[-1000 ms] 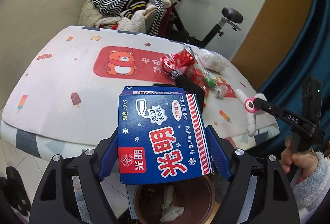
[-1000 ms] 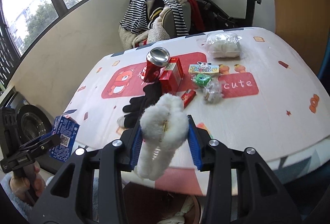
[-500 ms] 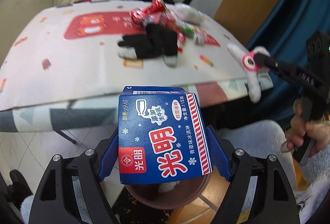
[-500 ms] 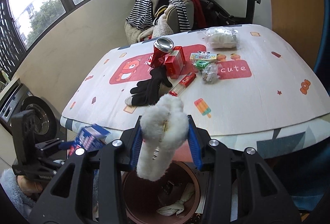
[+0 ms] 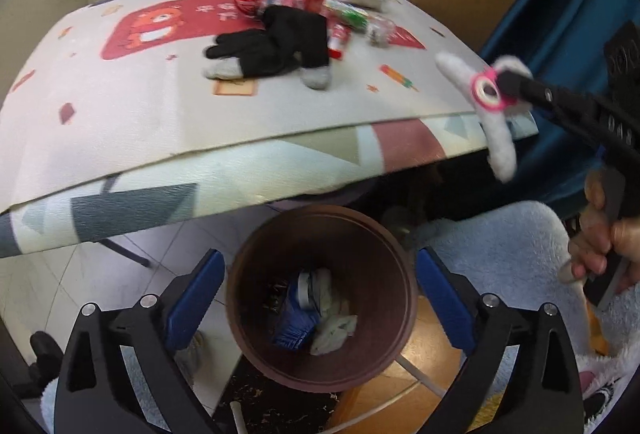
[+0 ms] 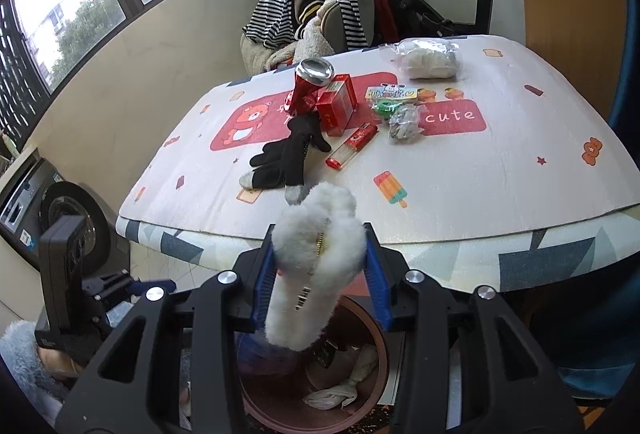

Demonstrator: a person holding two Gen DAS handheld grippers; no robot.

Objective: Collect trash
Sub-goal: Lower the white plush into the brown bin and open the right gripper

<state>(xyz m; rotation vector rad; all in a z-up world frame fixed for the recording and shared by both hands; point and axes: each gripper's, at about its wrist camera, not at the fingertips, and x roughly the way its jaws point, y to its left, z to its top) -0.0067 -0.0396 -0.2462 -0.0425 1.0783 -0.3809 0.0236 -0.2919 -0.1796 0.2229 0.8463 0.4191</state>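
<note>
My left claw (image 5: pixel 320 290) just spread wide, nothing between the pads, hanging right over the brown trash bin (image 5: pixel 248 314); the blue carton (image 5: pixel 294 318) lies inside with crumpled tissues. Right claw (image 6: pixel 320 274) is clamped on a fluffy white pouch (image 6: pixel 316 266). On the counter (image 6: pixel 480 174) the mat reads "cute" (image 6: pixel 452 115).

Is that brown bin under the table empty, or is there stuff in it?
Not empty. The bin holds a blue carton and crumpled white tissue at the bottom, with plenty of room above them.
</note>
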